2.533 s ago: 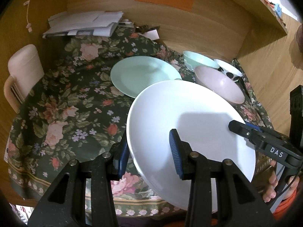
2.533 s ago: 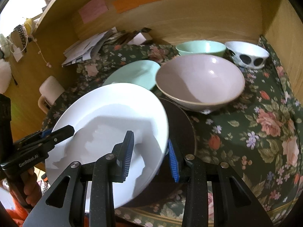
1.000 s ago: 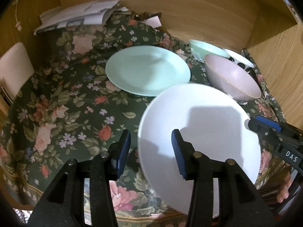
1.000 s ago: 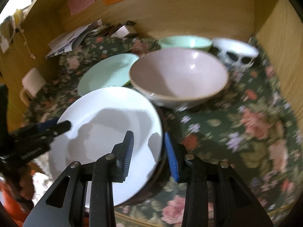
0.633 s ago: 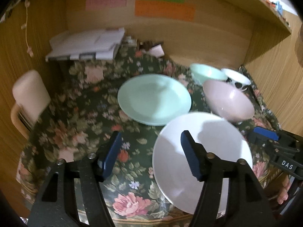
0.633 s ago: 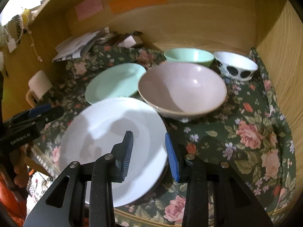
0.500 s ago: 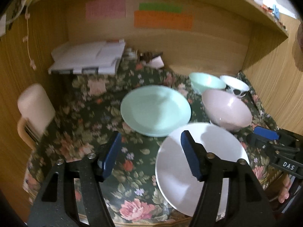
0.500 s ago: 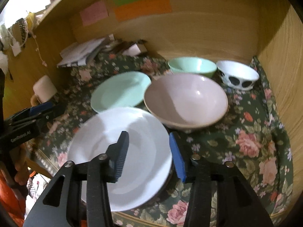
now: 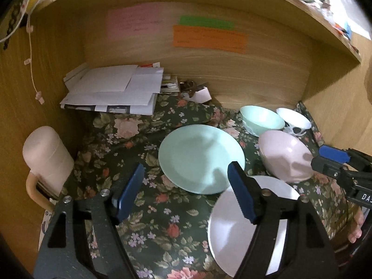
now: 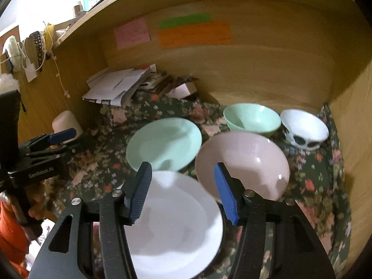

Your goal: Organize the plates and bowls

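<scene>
A white plate (image 9: 234,230) (image 10: 176,227) lies on a dark plate at the near edge of the flowered tablecloth. Behind it lies a mint green plate (image 9: 200,155) (image 10: 162,146). A pink bowl (image 9: 286,160) (image 10: 244,165) stands to the right, with a mint bowl (image 9: 260,118) (image 10: 251,118) and a white bowl with black spots (image 9: 295,121) (image 10: 304,130) behind it. My left gripper (image 9: 186,186) is open and empty, raised above the cloth left of the white plate. My right gripper (image 10: 183,183) is open and empty above the white plate's far rim.
A stack of papers (image 9: 114,90) (image 10: 116,88) lies at the back left. A pale pink mug (image 9: 46,160) (image 10: 67,121) stands at the left. Wooden walls close the back and both sides. A shelf runs overhead.
Both grippers have let go of the white plate, opened wide and drawn back and up. The white plate now rests on the dark plate.
</scene>
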